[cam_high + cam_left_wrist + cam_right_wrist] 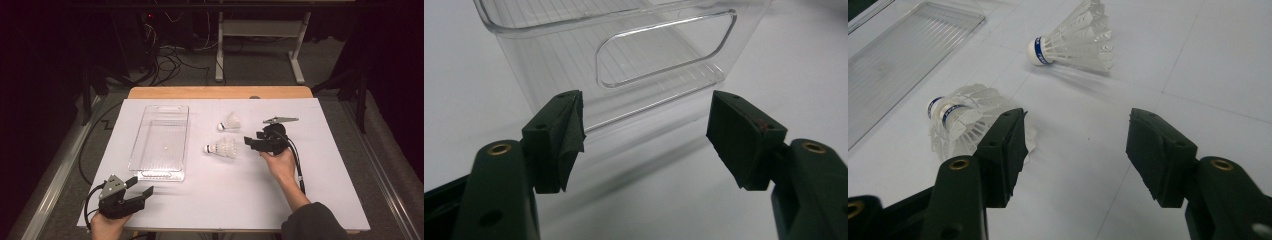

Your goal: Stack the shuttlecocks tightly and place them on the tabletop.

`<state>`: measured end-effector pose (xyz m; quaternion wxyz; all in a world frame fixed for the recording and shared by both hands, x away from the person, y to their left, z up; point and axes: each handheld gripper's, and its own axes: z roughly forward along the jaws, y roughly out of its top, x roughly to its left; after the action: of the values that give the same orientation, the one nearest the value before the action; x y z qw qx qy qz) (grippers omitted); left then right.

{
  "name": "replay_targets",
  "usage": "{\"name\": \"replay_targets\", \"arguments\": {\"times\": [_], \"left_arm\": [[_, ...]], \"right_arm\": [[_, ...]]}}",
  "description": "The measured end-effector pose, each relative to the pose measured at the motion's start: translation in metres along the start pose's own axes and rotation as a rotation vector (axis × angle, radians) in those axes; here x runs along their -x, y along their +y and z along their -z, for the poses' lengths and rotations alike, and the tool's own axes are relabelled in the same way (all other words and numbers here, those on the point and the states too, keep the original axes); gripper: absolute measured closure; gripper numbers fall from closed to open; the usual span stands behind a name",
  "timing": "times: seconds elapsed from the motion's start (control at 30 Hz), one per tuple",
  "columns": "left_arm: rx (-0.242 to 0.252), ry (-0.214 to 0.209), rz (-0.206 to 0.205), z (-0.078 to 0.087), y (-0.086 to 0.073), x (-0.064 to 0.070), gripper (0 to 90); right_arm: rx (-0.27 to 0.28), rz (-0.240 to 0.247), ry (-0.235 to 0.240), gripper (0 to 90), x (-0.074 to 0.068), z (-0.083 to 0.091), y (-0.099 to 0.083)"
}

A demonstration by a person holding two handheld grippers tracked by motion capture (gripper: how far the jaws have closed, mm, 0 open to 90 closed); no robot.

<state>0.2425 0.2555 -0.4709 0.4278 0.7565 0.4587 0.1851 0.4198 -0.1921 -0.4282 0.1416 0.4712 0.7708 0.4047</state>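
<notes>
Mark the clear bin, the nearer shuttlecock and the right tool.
clear bin (141,138), high view, left wall.
nearer shuttlecock (223,148), high view, feather skirt.
right tool (1075,152), right gripper view, midway between the open jaws.

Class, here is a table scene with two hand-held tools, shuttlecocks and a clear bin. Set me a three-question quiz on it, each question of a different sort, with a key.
1. True or false: the right tool is shut on a shuttlecock.
2. How many shuttlecocks lie on the white table?
3. Multiple choice: the clear bin holds A) two shuttlecocks, B) one shuttlecock, C) no shuttlecock.

Key:
1. False. Its jaws stand open beside the near shuttlecock.
2. Two, the near one and the far shuttlecock.
3. C. The left tool is open just before the bin's near end.
</notes>
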Motion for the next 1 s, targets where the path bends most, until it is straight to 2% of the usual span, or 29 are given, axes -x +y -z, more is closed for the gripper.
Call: {"name": "replay_targets", "arguments": {"times": [0.47,0.83,1.0], "left_arm": [[0.004,0.001,0.001,0.001,0.000,0.000,32.1],[0.003,0.000,-0.002,0.001,0.000,0.000,32.1],[0.004,-0.002,-0.003,0.001,0.000,0.000,32.1]], "right_arm": [[-0.019,0.014,-0.004,40.5,0.000,-0.008,0.013],[-0.002,0.016,-0.010,41.5,-0.003,-0.013,0.028],[-0.019,0.016,-0.013,41.7,-0.002,-0.017,0.034]]}}
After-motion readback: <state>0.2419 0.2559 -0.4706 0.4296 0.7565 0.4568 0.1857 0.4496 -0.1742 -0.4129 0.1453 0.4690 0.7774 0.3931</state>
